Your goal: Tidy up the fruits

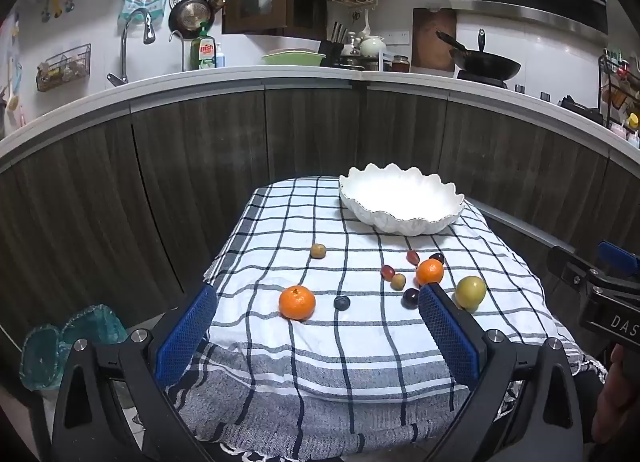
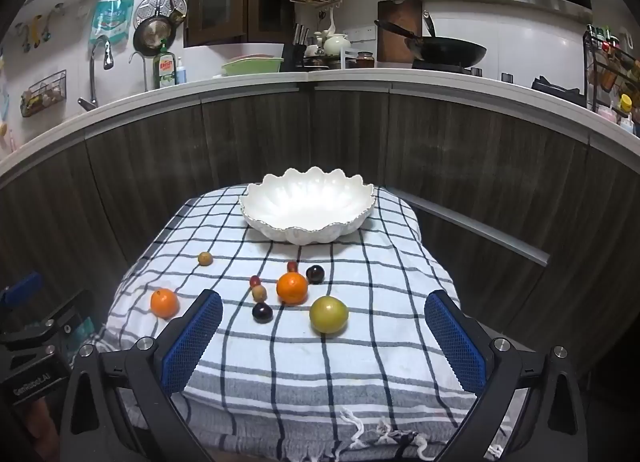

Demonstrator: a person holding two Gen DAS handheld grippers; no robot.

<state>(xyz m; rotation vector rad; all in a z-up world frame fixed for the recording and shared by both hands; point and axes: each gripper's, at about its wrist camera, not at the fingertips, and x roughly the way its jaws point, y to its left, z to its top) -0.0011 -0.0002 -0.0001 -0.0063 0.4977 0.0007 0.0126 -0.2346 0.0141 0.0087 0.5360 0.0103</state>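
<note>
Both tongs wide open and empty; the fruits lie loose before the white bowl.

Left wrist view: left tongs (image 1: 318,316) should close gently on the mandarin (image 1: 297,302), bowl (image 1: 401,197) at 1 o'clock. Right wrist view: right tongs (image 2: 323,314) frame the green fruit (image 2: 328,314); bowl (image 2: 307,203) at 12 o'clock on the tabletop (image 2: 360,362).

Left tongs (image 1: 318,300), matte black angular frame, two fingers faced with blue dimpled pads (image 1: 186,336), round silver screw heads at the pivots, right tongs (image 2: 323,304) of identical build, white lettering on the black housings
</note>
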